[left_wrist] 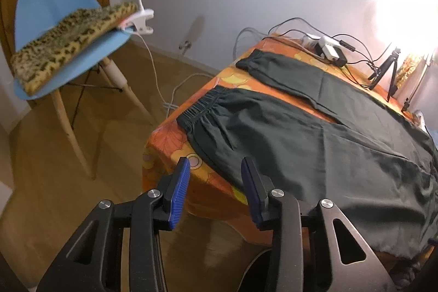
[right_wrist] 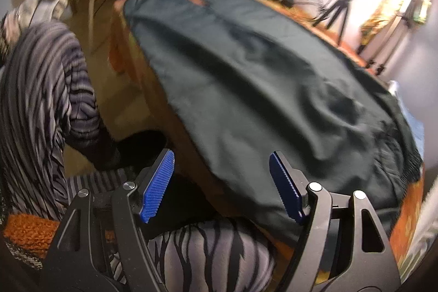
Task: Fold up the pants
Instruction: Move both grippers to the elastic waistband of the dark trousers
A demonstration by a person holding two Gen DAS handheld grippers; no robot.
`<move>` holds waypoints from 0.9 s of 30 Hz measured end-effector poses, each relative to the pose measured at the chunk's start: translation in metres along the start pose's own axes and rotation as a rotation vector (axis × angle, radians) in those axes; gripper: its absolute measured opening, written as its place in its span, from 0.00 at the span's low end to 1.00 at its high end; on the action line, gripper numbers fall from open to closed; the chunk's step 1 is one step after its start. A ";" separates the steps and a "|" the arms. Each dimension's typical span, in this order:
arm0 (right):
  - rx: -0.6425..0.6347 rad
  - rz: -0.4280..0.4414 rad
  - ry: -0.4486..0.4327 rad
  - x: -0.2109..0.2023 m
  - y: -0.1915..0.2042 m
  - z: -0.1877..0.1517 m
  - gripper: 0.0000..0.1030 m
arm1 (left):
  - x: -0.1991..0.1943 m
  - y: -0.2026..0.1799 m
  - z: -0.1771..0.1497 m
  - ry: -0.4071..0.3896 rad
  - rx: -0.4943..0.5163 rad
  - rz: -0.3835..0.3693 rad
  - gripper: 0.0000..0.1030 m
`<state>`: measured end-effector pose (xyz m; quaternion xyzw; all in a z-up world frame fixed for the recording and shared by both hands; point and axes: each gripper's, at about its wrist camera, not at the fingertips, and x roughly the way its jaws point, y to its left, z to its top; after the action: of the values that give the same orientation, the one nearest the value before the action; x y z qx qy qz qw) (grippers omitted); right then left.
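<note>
**Pants spread flat, both tools empty: fold not yet begun**

**Step in hand.** One pair of dark pants (left_wrist: 314,133) lies spread on the table (left_wrist: 169,144), which carries an orange patterned cover. In the left wrist view the two legs run toward 10 o'clock and are parted, with a strip of orange showing between them; the gathered cuff of the nearer leg sits close to the table's left edge. No fold is visible, so the task reads as being at its opening stage, the approach.

**Tools.** The left tool (left_wrist: 216,168) hangs with its jaws wide over the near corner of the table, at 6 o'clock from the nearer cuff, gripping nothing. The right tool (right_wrist: 221,168) is likewise wide and empty, held just off the cloth's near edge. That view is blurred.

**Next move, as judged.** Each tool likely needs to close on one layer of cloth at the near edge, then carry one leg across onto the other, keeping the edges matched.

**Count.**
- Pants: one pair, two legs.
- Tools: two.
- Blue chair (left_wrist: 54,18): one, at 10 o'clock, with one leopard-print cushion (left_wrist: 68,40).
- White clip (left_wrist: 139,21) on the chair: one.
- Small tripod (left_wrist: 386,70): one, at 2 o'clock.
- Cables and small devices at the table's far end: number cannot be told.
</note>
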<state>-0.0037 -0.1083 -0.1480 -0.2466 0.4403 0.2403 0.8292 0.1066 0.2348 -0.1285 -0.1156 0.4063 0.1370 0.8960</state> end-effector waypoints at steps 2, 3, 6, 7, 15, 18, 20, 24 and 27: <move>-0.032 0.006 0.034 0.016 0.006 0.003 0.73 | 0.010 0.003 0.002 0.016 -0.006 0.001 0.36; -0.049 0.003 0.046 0.022 0.009 0.004 0.73 | 0.014 0.004 0.004 0.022 -0.007 0.006 0.36; -0.115 -0.017 0.088 0.041 0.021 0.004 0.73 | 0.025 0.011 0.009 0.031 -0.022 0.011 0.36; -0.128 -0.026 0.095 0.045 0.023 0.004 0.73 | 0.029 0.013 0.011 0.035 -0.027 0.013 0.36; -0.162 -0.099 0.137 0.064 0.023 0.004 0.55 | 0.067 0.022 0.032 0.081 -0.032 0.015 0.37; -0.160 -0.100 0.145 0.063 0.020 0.004 0.50 | 0.082 0.027 0.040 0.100 -0.051 0.024 0.41; -0.171 -0.101 0.150 0.063 0.019 0.006 0.46 | 0.092 0.033 0.043 0.115 -0.074 0.019 0.48; -0.181 -0.084 0.156 0.059 0.021 0.008 0.33 | 0.104 0.041 0.046 0.141 -0.114 0.016 0.49; -0.152 -0.047 0.164 0.055 0.017 0.010 0.26 | 0.113 0.045 0.046 0.163 -0.140 0.015 0.49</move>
<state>0.0196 -0.0790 -0.1932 -0.3377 0.4813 0.2323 0.7748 0.1948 0.3089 -0.1888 -0.1858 0.4681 0.1618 0.8487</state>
